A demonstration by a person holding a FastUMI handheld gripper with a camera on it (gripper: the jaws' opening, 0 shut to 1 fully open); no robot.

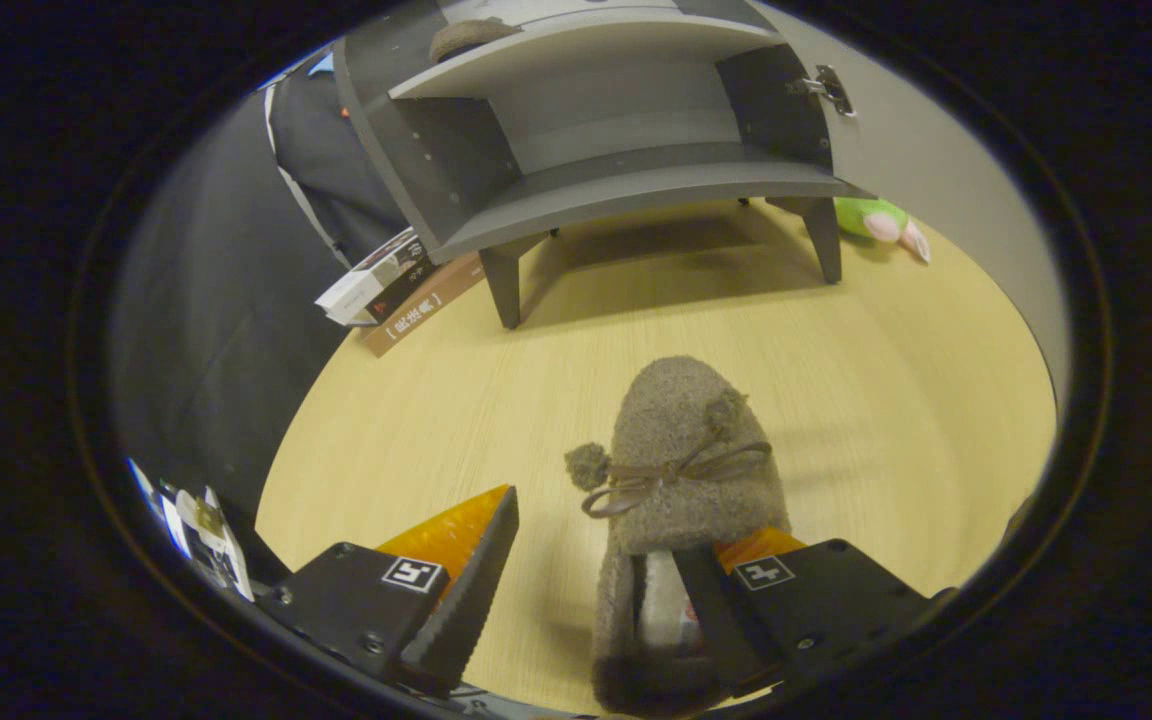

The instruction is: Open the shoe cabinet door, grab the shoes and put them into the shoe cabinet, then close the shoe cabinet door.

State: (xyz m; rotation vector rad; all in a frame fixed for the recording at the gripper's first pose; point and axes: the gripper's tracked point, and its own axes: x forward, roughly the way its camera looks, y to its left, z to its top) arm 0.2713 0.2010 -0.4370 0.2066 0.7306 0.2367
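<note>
Gripper: fingers spread wide; the right finger sits inside the slipper's opening, the left finger stands apart from it over bare table, so nothing is clamped.
Slipper: fuzzy grey-brown slipper with a brown bow and pompoms, lying on the table, toe pointing toward the cabinet.
Table: pale wood-grain tabletop.
Cabinet: grey shoe cabinet on short legs, well beyond the fingers, door swung open to the right.
Upper shelf: a second fuzzy brown slipper lies there.
Left of cabinet: stacked books.
Behind the right leg: green and pink plush toy.
</note>
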